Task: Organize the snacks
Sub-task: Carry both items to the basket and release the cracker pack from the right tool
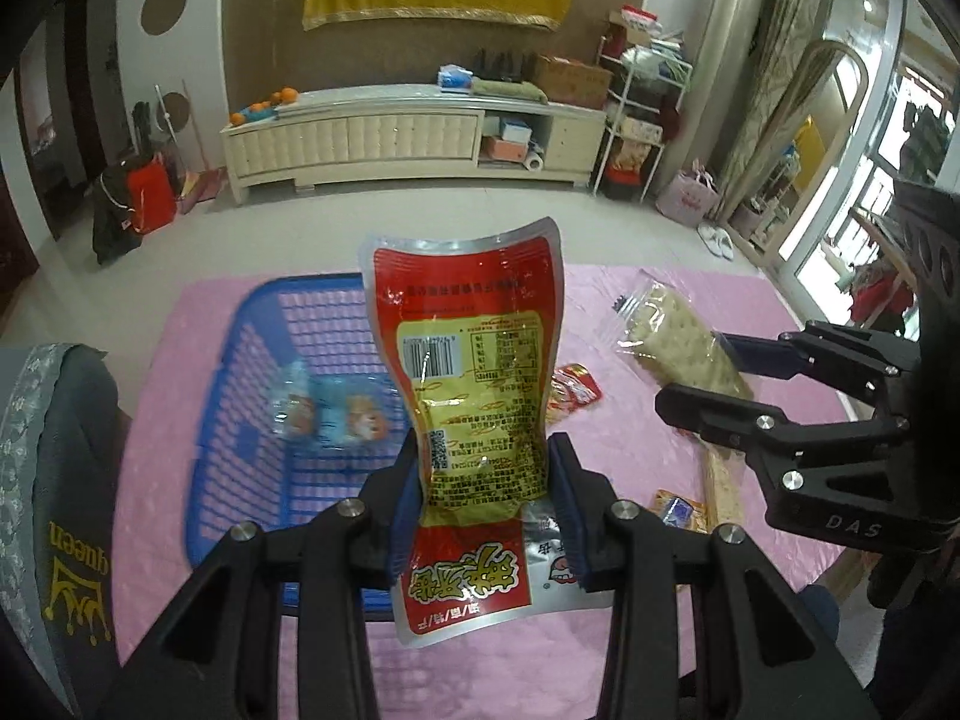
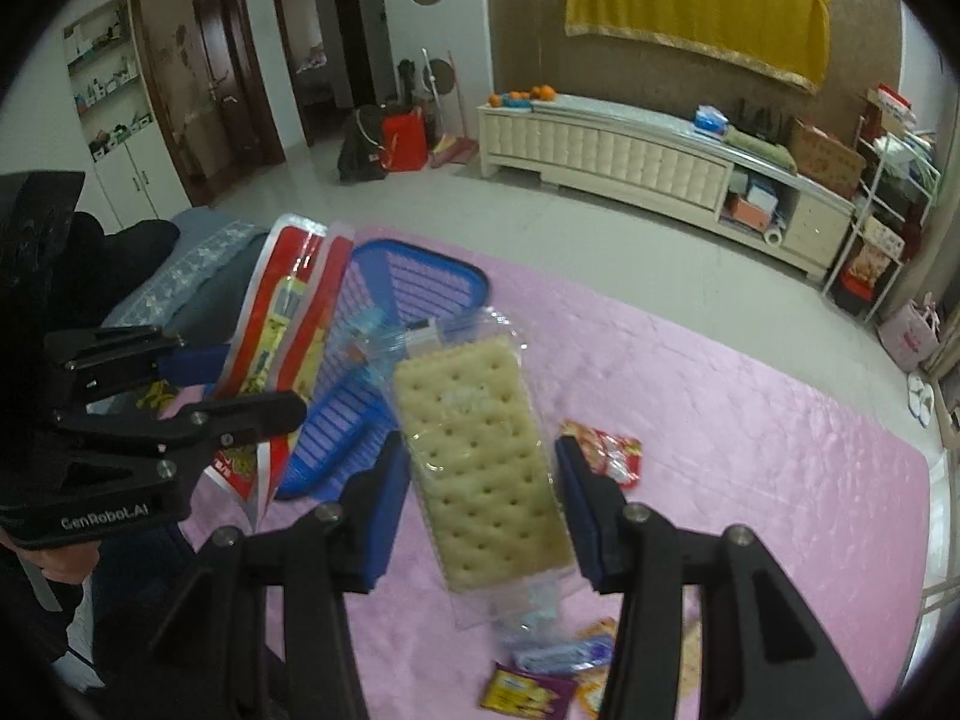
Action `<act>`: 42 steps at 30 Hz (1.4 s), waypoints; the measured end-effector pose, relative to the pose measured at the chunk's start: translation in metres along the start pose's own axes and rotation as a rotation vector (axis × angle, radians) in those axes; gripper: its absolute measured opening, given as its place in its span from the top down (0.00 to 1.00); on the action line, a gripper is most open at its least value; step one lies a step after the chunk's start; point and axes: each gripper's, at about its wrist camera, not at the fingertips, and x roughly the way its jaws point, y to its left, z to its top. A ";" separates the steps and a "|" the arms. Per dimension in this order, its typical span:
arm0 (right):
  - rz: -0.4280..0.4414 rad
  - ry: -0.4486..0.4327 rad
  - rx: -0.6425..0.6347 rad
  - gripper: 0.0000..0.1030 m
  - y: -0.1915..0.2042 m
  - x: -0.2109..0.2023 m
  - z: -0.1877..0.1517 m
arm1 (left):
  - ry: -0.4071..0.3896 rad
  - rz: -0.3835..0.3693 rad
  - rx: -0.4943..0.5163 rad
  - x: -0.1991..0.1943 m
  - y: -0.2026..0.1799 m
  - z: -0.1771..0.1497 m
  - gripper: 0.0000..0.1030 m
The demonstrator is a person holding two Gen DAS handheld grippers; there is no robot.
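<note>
Standing between the left gripper [image 1: 489, 504] pads: red pouch [image 1: 471, 360] (clamped).

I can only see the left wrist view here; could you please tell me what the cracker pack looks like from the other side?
Observer: The right gripper holds the cracker pack flat-on, clear wrapper, between both fingers.
Operator: Is anything lying below it?
Observer: Yes, a purple packet lies on the pink cloth.
Operator: And the blue basket?
Observer: The blue basket sits just behind your red snack pouch.
</note>
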 end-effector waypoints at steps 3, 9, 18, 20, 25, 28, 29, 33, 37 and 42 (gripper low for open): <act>0.007 -0.013 -0.008 0.48 0.019 0.005 0.012 | -0.009 0.017 0.003 -0.012 0.025 0.003 0.64; 0.009 -0.023 -0.010 0.48 0.045 0.029 0.040 | -0.023 0.046 -0.009 -0.022 0.067 0.011 0.64; -0.036 0.062 -0.003 0.48 0.066 0.091 0.068 | 0.006 0.046 -0.069 -0.001 0.116 0.011 0.64; -0.044 0.084 0.002 0.48 0.067 0.107 0.071 | 0.019 0.035 -0.079 0.004 0.125 0.012 0.64; -0.071 0.124 0.025 0.48 0.063 0.137 0.079 | 0.027 0.033 -0.086 0.016 0.141 0.015 0.64; -0.092 0.136 0.021 0.48 0.062 0.151 0.083 | 0.023 0.024 -0.109 0.021 0.149 0.018 0.64; -0.101 0.139 0.014 0.48 0.066 0.154 0.083 | 0.022 0.024 -0.112 0.021 0.149 0.019 0.64; -0.157 0.130 -0.003 0.44 0.068 0.164 0.084 | 0.022 0.034 -0.120 0.023 0.146 0.020 0.64; -0.205 0.131 0.013 0.11 0.061 0.165 0.079 | 0.033 0.034 -0.118 0.024 0.140 0.016 0.64; -0.184 0.123 0.080 0.11 0.050 0.147 0.070 | 0.056 0.020 -0.107 0.027 0.134 0.014 0.64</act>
